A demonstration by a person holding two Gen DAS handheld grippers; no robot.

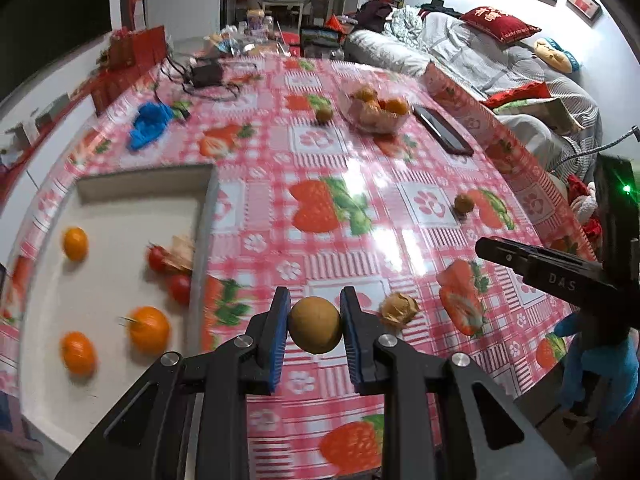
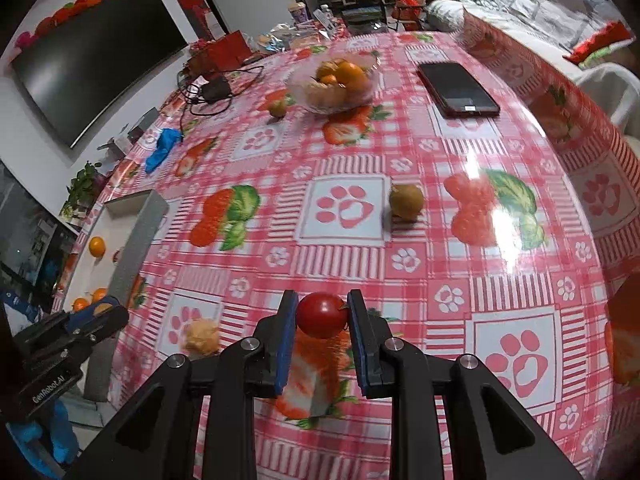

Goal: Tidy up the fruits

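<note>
My left gripper [image 1: 314,330] is shut on a round brown longan [image 1: 314,330], held above the tablecloth just right of the white tray [image 1: 120,200]. The tray holds three oranges [image 1: 148,329], two cherry tomatoes [image 1: 179,288] and a papery husk fruit [image 1: 182,252]. My right gripper [image 2: 322,314] is shut on a red cherry tomato [image 2: 322,314] above the table. Loose on the cloth lie a brown longan [image 2: 407,201], another near the bowl [image 2: 277,108], and a husk fruit [image 2: 202,338]. The right gripper also shows in the left wrist view [image 1: 532,266].
A clear bowl [image 2: 335,84] of oranges stands at the far side. A black phone [image 2: 457,89] lies right of it. A blue glove [image 2: 162,148], a black charger with cables [image 2: 212,88] and clutter sit at the far left. The table's right edge drops toward a sofa.
</note>
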